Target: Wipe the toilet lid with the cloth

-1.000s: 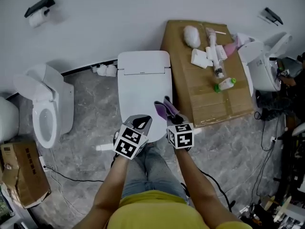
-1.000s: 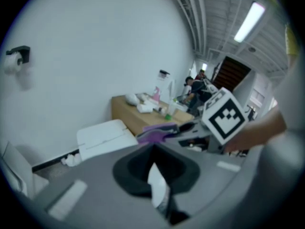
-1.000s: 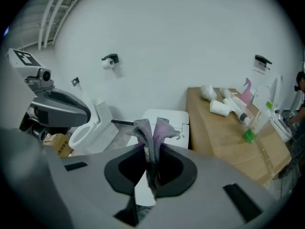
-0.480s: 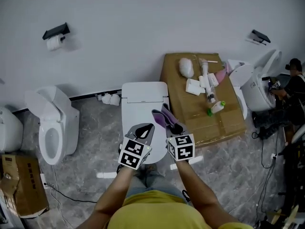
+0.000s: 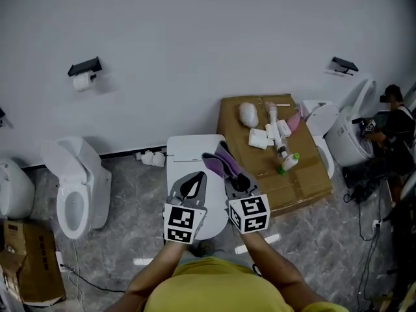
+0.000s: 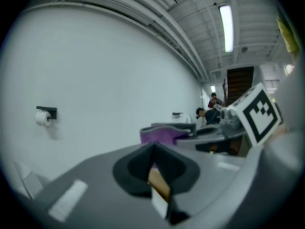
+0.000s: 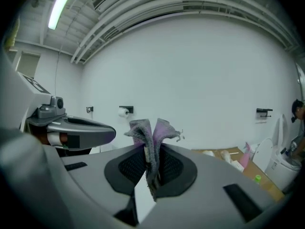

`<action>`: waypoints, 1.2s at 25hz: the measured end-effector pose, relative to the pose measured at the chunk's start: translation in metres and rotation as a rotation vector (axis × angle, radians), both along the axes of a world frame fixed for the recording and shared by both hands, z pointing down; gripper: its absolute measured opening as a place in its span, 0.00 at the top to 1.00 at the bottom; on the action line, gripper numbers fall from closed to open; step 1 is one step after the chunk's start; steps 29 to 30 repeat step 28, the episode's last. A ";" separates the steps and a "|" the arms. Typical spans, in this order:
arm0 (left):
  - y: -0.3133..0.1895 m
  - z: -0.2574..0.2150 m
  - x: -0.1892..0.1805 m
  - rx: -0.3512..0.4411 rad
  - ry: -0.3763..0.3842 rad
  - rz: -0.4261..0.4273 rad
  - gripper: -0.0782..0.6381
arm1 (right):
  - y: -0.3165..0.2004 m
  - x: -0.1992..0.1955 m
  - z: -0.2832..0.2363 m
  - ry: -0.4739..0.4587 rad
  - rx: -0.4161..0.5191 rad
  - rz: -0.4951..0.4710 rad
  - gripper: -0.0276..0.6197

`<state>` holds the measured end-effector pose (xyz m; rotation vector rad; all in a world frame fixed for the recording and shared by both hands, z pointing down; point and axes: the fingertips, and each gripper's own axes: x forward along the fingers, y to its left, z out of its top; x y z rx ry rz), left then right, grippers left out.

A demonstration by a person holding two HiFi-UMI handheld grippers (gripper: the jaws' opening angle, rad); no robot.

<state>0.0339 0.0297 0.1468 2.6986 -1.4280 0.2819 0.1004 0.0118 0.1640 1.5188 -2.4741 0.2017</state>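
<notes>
The white toilet with its lid [image 5: 195,155] closed stands against the wall, straight ahead of me. Both grippers are held up above its front, pointing roughly level at the wall. My right gripper [image 5: 235,179] is shut on a purple-grey cloth [image 5: 218,160]. In the right gripper view the cloth [image 7: 153,135] sticks up, bunched, from between the closed jaws of that gripper [image 7: 151,173]. My left gripper [image 5: 193,186] is shut with nothing in it, and its own view shows its jaws [image 6: 153,168] together. That view also catches the cloth [image 6: 162,134] off to the right.
A cardboard box [image 5: 305,174] right of the toilet carries bottles and white items. An open-lid toilet [image 5: 77,187] stands at the left, another toilet [image 5: 348,135] at the right beside a person [image 5: 393,119]. A paper holder [image 5: 83,75] hangs on the wall. A carton [image 5: 29,259] sits bottom left.
Both grippers have risen from just above the lid and tipped up toward level. The right one still holds the cloth. The head view has pulled back, showing more wall.
</notes>
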 end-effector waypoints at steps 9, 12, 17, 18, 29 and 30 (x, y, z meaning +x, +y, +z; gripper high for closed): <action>0.027 -0.013 0.004 0.037 0.013 -0.006 0.90 | 0.024 -0.008 -0.014 -0.011 0.047 -0.072 0.88; 0.026 -0.016 0.006 0.051 0.004 -0.013 0.90 | 0.026 -0.006 -0.016 -0.011 0.059 -0.081 0.88; 0.024 -0.017 0.008 0.057 0.004 -0.021 0.90 | 0.025 -0.004 -0.017 -0.018 0.071 -0.086 0.88; 0.025 -0.016 0.010 0.055 0.004 -0.022 0.90 | 0.026 -0.004 -0.016 -0.020 0.068 -0.089 0.88; 0.025 -0.016 0.021 0.060 0.013 -0.023 0.90 | 0.025 0.002 -0.010 -0.023 0.062 -0.098 0.88; 0.025 -0.016 0.021 0.060 0.013 -0.023 0.90 | 0.025 0.002 -0.010 -0.023 0.062 -0.098 0.88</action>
